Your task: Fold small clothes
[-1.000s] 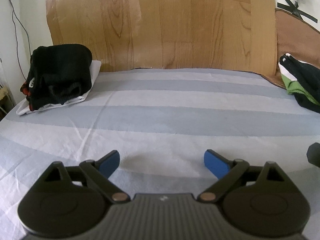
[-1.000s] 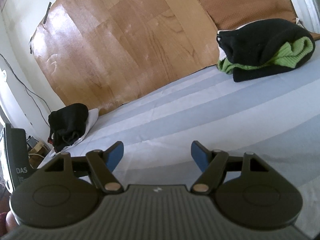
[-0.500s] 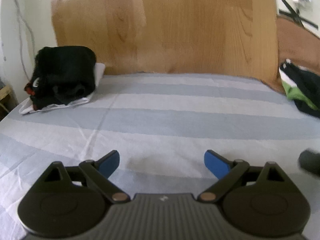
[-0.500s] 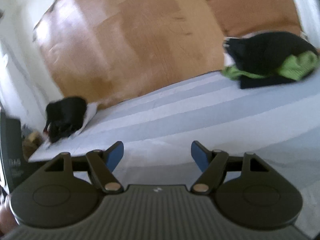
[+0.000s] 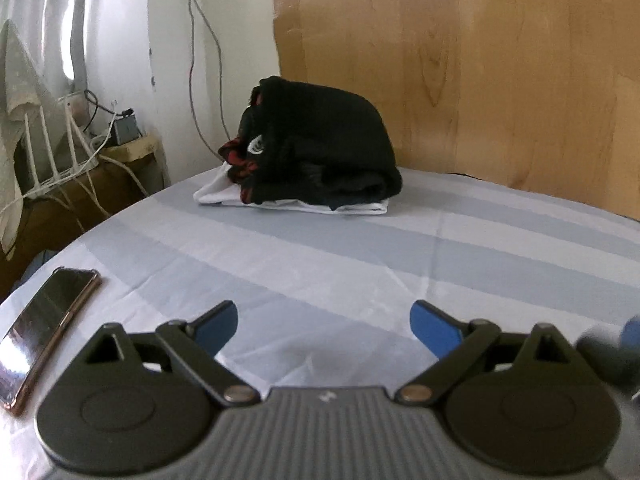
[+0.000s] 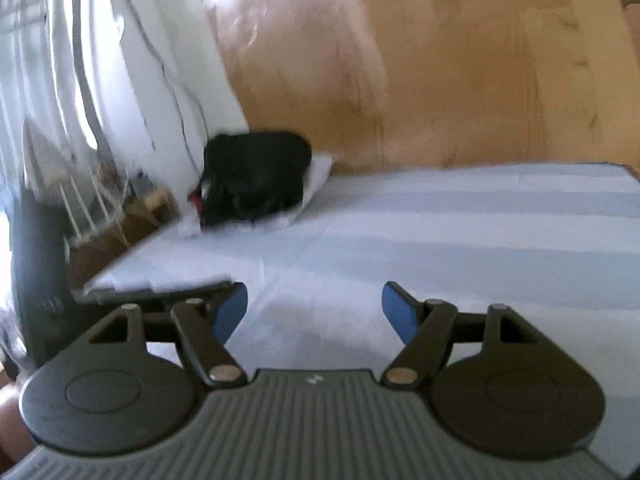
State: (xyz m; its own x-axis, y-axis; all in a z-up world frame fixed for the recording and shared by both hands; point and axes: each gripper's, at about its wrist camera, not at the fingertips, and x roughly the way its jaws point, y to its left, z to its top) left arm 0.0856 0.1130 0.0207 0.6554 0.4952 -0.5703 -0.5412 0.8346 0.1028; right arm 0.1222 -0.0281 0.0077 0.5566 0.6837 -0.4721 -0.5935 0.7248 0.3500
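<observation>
Both tools are hanging empty over the striped bed sheet (image 5: 360,264), and the thing to reach is the pile of small clothes (image 5: 320,148): a dark bundle lying on top of a flat white garment (image 5: 248,200), at the far left corner of the bed, just in front of the wood-patterned board (image 5: 480,80) and beside the white wall with the hanging cable (image 5: 196,60).

The left tool (image 5: 324,324) is standing wide open with nothing between its blue pads; the pile is lying straight ahead of it and slightly to its left, well apart, with bare sheet in between. The pile's long axis is running roughly across this view, so its broad side is facing the tool.

The right tool (image 6: 314,312) is also spread wide and gripping nothing. In its blurred view the pile (image 6: 256,178) is sitting ahead and clearly off to its left, looking farther off than in the left view.

Judging from that, the left tool is the nearer one and is facing the pile more squarely, so a forward reach with it looks like the natural next move, with the right tool needing to swing left to join. A phone (image 5: 44,332) is lying on the sheet near the bed edge, well in front of the pile and left of the left tool, worth avoiding.
</observation>
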